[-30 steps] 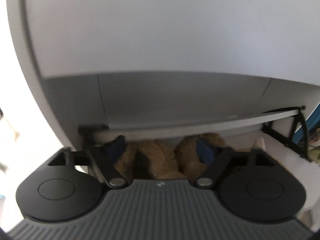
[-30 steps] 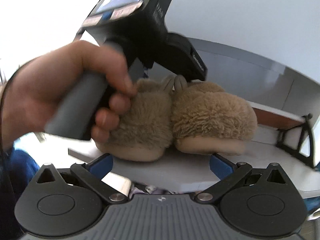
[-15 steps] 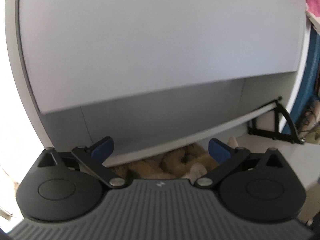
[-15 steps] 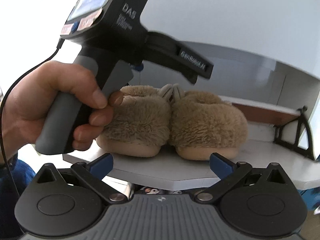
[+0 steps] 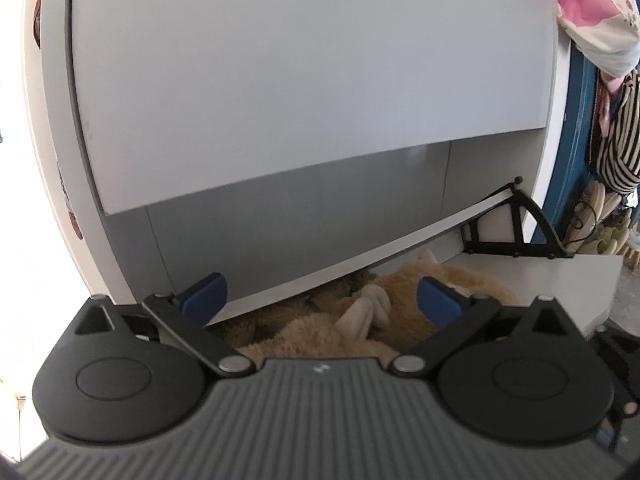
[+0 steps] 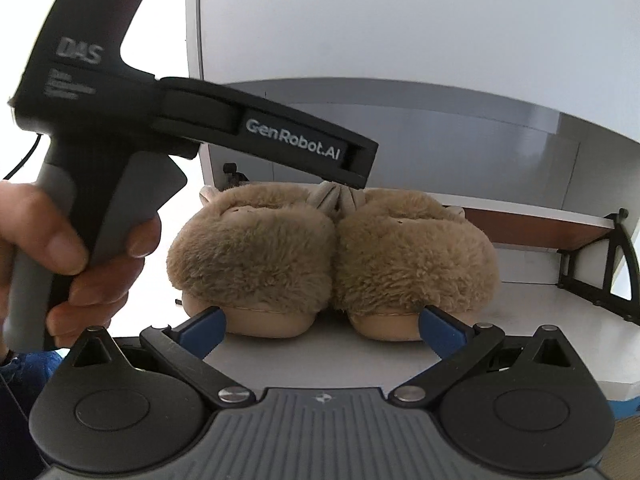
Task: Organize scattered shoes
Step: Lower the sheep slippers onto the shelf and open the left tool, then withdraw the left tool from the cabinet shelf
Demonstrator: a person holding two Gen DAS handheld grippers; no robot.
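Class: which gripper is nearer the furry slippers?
Left. The left gripper hangs open just above the slippers, fingers over them. The right gripper sits open in front of their toes.

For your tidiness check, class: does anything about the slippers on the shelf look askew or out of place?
Nothing stands out. The two fluffy tan slippers sit side by side, touching, soles flat on the white fold-down shelf. Both claws are open and empty.

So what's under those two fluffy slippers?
The slippers sit side by side on a white fold-down shelf of the cabinet, soles flat on it. The space behind them is hidden by their fur.
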